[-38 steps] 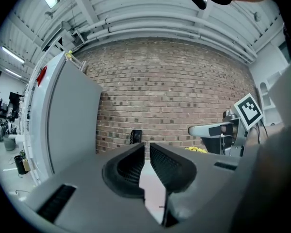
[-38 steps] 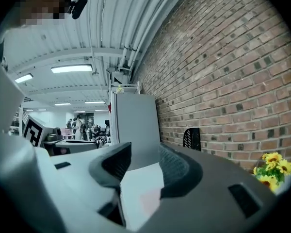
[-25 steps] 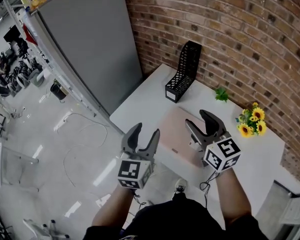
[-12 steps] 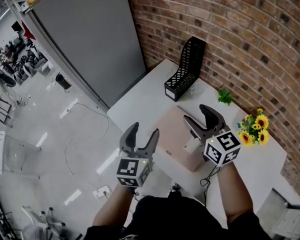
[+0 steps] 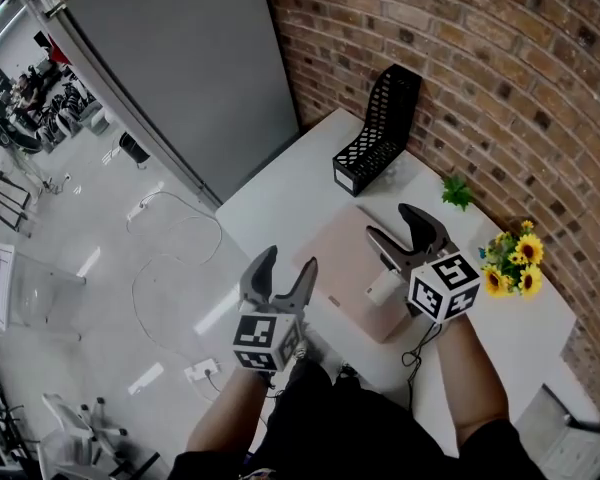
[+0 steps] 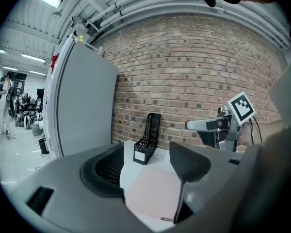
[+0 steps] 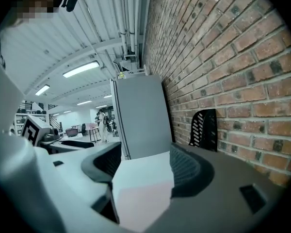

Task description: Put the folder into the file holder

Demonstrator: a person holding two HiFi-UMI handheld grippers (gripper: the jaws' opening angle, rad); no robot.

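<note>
Overhead view of a pink folder (image 5: 345, 258) lying flat on a white table (image 5: 280, 203), near but not touching the black mesh holder (image 5: 380, 133), upright by a brick wall. Left gripper (image 5: 287, 260) at the table's near edge, just beside the folder, jaws wide apart and empty. Right gripper (image 5: 388, 221) hovering over the folder's right part, jaws opening, nothing between them. Judging by looks: thin, light, smooth and probably bendy, lying flush and so hard to get a jaw under. Best taken along an edge close to the table's rim, or by two opposite edges to stop sagging. Firm pinch, no creasing, then tipped upright for the holder's slot.
</note>
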